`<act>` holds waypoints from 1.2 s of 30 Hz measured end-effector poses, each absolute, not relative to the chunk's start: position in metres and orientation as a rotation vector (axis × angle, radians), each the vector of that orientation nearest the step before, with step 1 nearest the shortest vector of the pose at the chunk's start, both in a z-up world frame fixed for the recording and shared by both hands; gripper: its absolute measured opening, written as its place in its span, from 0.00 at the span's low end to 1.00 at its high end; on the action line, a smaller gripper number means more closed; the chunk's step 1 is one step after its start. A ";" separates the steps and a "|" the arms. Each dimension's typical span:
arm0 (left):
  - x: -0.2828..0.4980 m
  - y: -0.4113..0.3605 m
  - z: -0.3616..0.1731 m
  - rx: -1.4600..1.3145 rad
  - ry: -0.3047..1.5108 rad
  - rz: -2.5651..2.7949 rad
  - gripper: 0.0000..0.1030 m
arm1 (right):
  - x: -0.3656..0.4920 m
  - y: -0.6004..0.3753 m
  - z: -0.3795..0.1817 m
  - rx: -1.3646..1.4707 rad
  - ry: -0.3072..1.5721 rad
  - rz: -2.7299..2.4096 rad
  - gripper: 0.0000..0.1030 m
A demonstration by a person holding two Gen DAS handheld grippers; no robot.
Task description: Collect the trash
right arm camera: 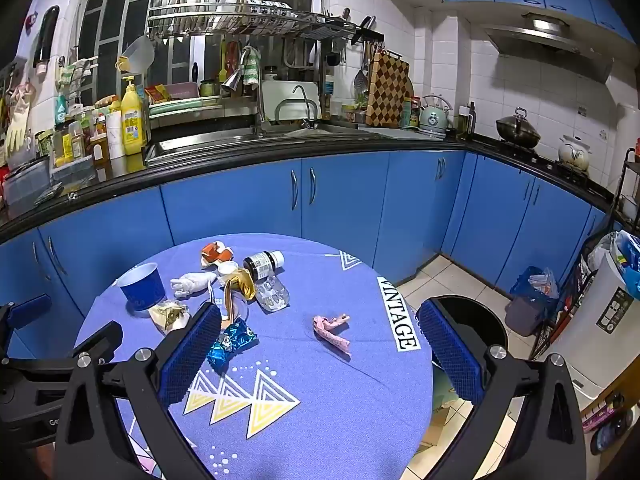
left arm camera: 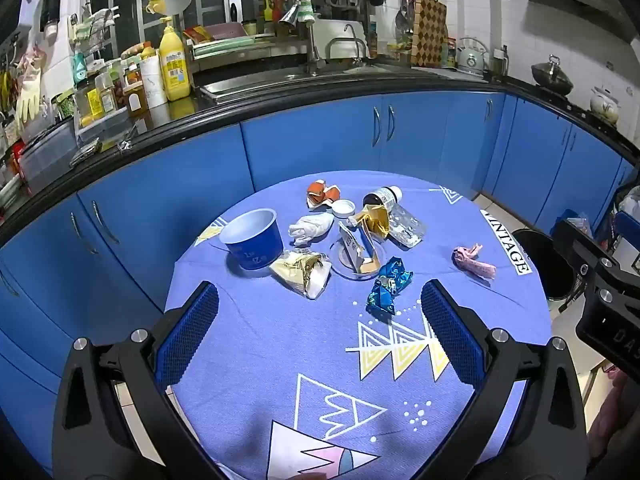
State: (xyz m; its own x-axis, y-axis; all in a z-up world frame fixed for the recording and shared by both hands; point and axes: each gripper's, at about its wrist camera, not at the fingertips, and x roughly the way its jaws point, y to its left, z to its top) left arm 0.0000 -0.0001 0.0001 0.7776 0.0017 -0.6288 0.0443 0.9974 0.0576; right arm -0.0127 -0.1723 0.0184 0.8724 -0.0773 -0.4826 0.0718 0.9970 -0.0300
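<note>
Lying scattered across the far half of the round table, the trash sits above and ahead of the left gripper in the left wrist view: a blue paper cup at upper left, a crumpled white tissue and a gold wrapper near the middle, a blue foil wrapper just above the right finger, and a pink wrapper apart toward the right. In the right wrist view the pink wrapper lies between the fingers of the right gripper, well ahead of them, while the blue foil wrapper sits just beside the left finger. The near half of the tablecloth is bare — open room in front of both tools — and the table's right edge drops toward a black bin on the tiled floor. Both grippers stand spread wide, pads clear of everything — nothing is held or touched.
</note>
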 end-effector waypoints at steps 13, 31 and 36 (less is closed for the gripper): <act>0.000 0.000 0.000 0.065 0.680 -0.028 0.97 | -0.013 -0.171 0.018 -0.010 0.505 -0.076 0.94; -0.001 0.000 0.000 0.062 0.681 -0.029 0.97 | -0.013 -0.170 0.018 -0.012 0.504 -0.076 0.94; 0.000 0.000 0.000 0.061 0.681 -0.028 0.97 | -0.013 -0.170 0.018 -0.011 0.504 -0.075 0.94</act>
State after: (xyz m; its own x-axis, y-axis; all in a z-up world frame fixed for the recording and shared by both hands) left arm -0.0004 0.0002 0.0001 0.7765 -0.0061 -0.6301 0.0463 0.9978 0.0474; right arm -0.0130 -0.1696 0.0181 0.8730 -0.0750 -0.4820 0.0694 0.9972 -0.0295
